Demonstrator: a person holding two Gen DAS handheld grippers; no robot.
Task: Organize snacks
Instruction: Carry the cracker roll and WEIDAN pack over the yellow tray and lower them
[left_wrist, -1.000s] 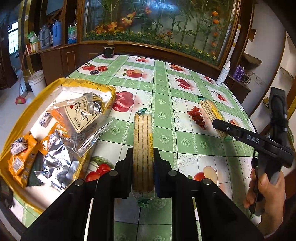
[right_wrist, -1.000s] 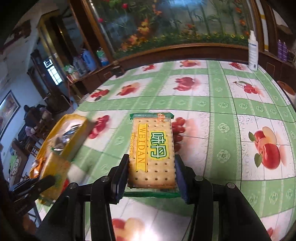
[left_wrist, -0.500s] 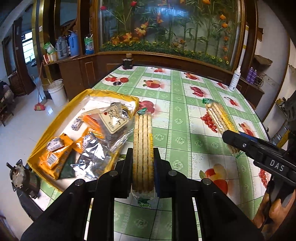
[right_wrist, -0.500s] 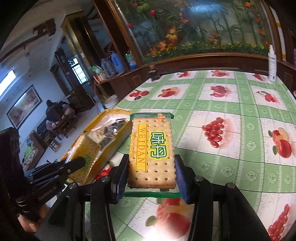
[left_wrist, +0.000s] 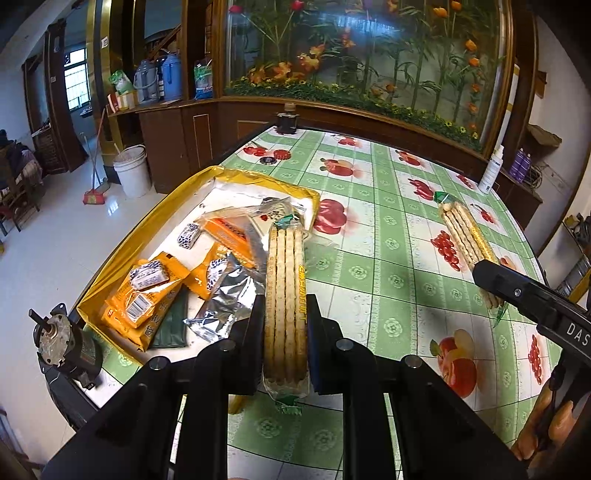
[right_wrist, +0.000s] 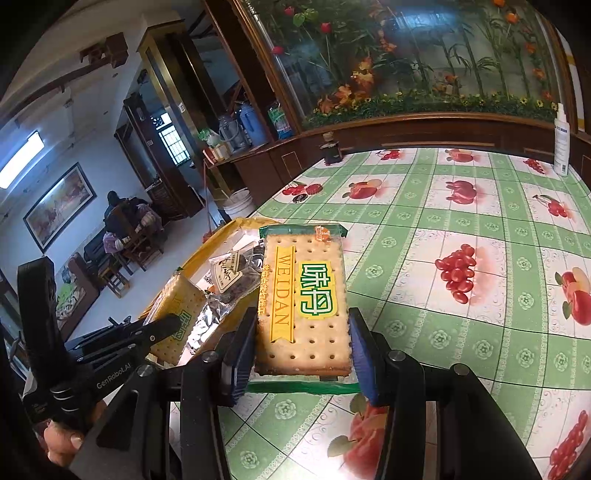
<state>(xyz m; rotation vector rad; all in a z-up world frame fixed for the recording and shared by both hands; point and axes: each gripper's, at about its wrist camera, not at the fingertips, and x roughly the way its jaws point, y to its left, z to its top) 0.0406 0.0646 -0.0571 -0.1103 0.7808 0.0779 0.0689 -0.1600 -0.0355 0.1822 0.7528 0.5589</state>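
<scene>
Left wrist view: left claw (left_wrist: 285, 334) pinches an edge-on cracker pack (left_wrist: 285, 295) above the table (left_wrist: 369, 236), beside the yellow tray (left_wrist: 122, 254). Right claw (right_wrist: 301, 350) pinches a flat WEIDAN pack (right_wrist: 304, 299).

We have lifted both cracker packs off the tablecloth (left_wrist: 373, 236). Our left gripper (left_wrist: 285, 354) has carried its edge-on cracker pack (left_wrist: 286, 295) over toward the yellow tray (left_wrist: 110, 258), and our right gripper (right_wrist: 301, 354) has brought its WEIDAN pack (right_wrist: 304, 299) leftward too, nearer the tray.
</scene>
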